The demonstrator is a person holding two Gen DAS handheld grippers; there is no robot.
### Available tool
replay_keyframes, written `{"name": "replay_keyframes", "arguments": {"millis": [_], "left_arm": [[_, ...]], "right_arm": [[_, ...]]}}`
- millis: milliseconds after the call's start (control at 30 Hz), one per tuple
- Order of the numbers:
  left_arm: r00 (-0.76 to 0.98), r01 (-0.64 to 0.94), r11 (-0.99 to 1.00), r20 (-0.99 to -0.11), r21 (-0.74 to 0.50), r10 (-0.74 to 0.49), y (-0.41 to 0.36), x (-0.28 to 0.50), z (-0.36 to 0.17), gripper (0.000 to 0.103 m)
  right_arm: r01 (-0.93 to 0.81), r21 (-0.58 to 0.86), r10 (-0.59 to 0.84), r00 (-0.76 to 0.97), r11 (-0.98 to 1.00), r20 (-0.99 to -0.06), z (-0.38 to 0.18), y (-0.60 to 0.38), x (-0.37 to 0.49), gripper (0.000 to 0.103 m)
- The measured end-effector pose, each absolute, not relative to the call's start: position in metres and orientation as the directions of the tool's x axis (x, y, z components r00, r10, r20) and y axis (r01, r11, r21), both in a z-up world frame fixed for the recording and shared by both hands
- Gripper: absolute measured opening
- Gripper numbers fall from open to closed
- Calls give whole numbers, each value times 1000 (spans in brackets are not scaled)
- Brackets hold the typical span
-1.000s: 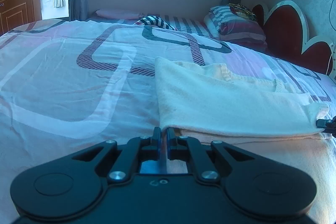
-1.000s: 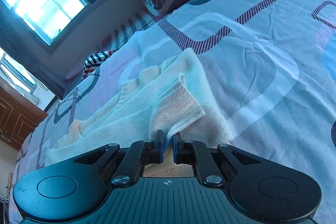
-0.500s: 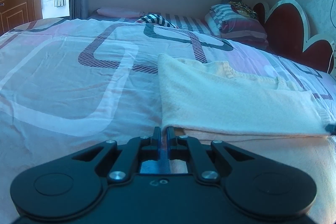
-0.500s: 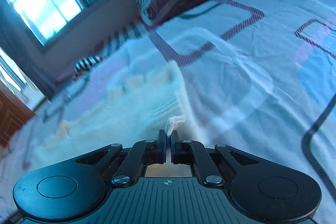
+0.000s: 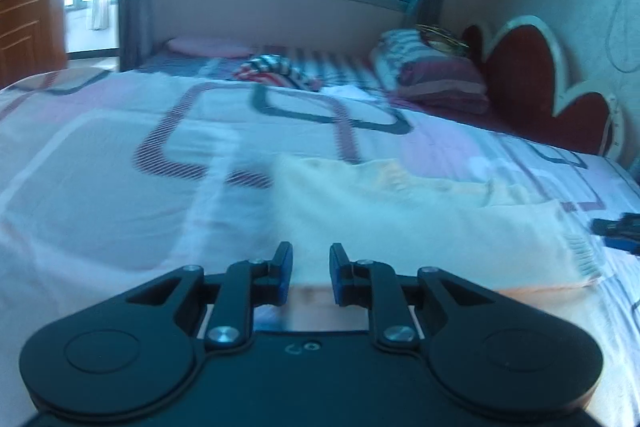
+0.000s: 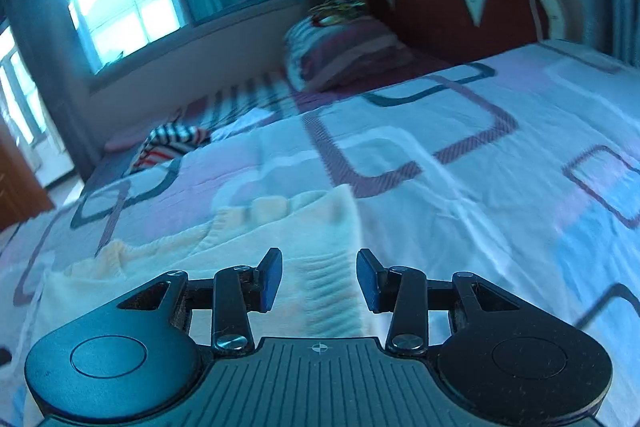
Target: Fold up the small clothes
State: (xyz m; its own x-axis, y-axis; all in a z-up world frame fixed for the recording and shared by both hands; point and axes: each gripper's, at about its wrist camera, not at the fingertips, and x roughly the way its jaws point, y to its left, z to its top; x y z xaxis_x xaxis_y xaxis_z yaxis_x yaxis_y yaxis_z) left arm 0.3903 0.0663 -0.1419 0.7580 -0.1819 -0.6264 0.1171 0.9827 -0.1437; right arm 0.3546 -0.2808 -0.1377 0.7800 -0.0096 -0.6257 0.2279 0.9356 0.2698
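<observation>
Both jaws are opening, the left gripper (image 5: 310,263) and right gripper (image 6: 318,277) each empty above the cream sweater (image 5: 420,223), apparently to let the fold settle. The sweater lies flat on the bed (image 5: 100,167) (a striped garment (image 5: 276,69) waits beyond).

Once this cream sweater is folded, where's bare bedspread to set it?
Bare bedspread lies left of the cream sweater and beyond it, short of the striped garment; also to its right. The pillows crowd the headboard corner.
</observation>
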Motion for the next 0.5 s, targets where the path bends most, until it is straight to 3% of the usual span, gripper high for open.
{"name": "replay_keyframes", "arguments": {"millis": [233,467,500], "left_arm": [[730,154,978,-651,-138,-207,30,441,-159,18],[715,54,989,-686,-136,-133,46,480,-185,19],[722,40,986,-678,-159,-139,53,481,-188,15]], "right_arm": [[100,225,79,737,969,-671,-156,-239,390,41],[12,167,109,715,986,-691,-173,-223,410,41],[10,159,105,707,987,-700,-177,-224,413,41]]}}
